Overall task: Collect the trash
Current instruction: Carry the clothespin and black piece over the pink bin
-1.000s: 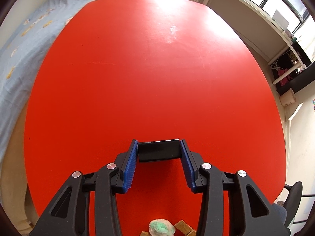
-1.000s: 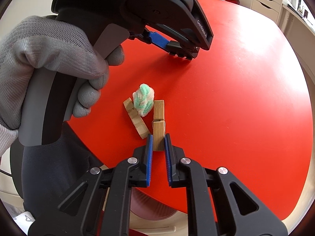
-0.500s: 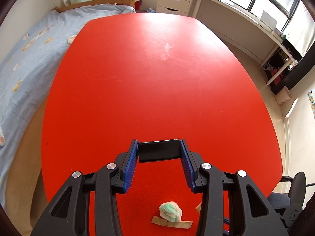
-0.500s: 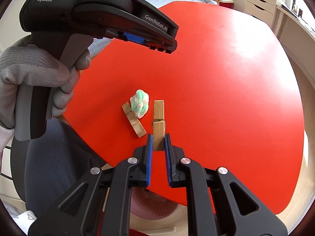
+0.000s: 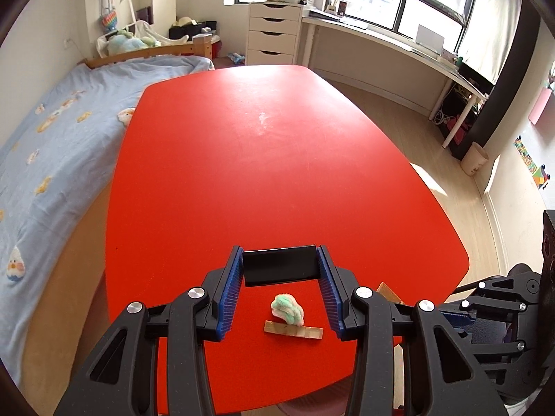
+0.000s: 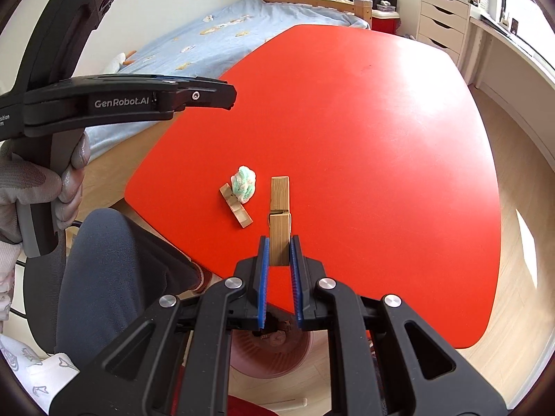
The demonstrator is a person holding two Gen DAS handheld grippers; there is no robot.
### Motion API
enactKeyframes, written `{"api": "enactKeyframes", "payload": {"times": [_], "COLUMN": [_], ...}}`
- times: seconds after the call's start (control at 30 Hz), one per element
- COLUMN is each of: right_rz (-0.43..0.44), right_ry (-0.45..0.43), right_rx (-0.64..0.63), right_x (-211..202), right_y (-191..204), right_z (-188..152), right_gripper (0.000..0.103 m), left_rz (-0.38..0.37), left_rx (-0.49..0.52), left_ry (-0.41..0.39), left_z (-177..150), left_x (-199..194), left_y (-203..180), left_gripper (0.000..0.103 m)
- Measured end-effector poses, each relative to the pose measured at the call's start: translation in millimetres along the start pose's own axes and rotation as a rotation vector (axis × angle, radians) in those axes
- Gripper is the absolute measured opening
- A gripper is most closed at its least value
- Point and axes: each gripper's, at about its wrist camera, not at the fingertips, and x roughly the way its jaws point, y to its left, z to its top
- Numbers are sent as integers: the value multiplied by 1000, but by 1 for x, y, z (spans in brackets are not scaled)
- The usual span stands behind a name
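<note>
A crumpled white-and-green wad (image 5: 287, 309) (image 6: 244, 185) lies near the front edge of the red table (image 5: 263, 159), against a flat wooden clothespin (image 5: 293, 329) (image 6: 236, 206). My left gripper (image 5: 279, 298) is open and empty, raised well above the table with the wad seen between its fingers. My right gripper (image 6: 279, 263) is shut on a second wooden clothespin (image 6: 279, 222), holding it by its tail above the table's front edge. In the left wrist view only a corner of that clothespin (image 5: 389, 292) shows beside the right gripper.
A pink ribbed bin (image 6: 274, 350) stands on the floor below the table's front edge. A bed with a blue cover (image 5: 45, 145) runs along the left side. The person's knee (image 6: 104, 277) is at the table's left front corner.
My left gripper has risen and pulled back, so the wad and flat clothespin now show between its fingers. My right gripper has lifted back a little with its clothespin.
</note>
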Motion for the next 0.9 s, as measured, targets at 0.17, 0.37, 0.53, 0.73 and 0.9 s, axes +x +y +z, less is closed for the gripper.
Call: {"api": "enactKeyframes", "payload": {"times": [0.17,0.37,0.53,0.73,0.9], "right_rz": [9,25,23,19,23], "right_ry": [-32,-56,-76,-91,-78], "right_rx": [-7,2,12,20,20], "right_x": [-23,-47,-66,-80,-81], "right_y": [-1,2,3,7,11], "right_z": [-8,-21,-32,-43,-53], "right_gripper": [11,11,11,11,11], "left_rz": [-25,-52,-73,-100,-120], "left_rx": [34,53,68,79,92], "left_ry": [-45,-83,-92,-84,-60], "left_z": [-21,-44,-64,-87,-106], "left_x": [-27,-53,-68,-78,-80], "left_y": [-8,-13,-19,-25,-29], "left_gripper": [42,42,42,42,42]}}
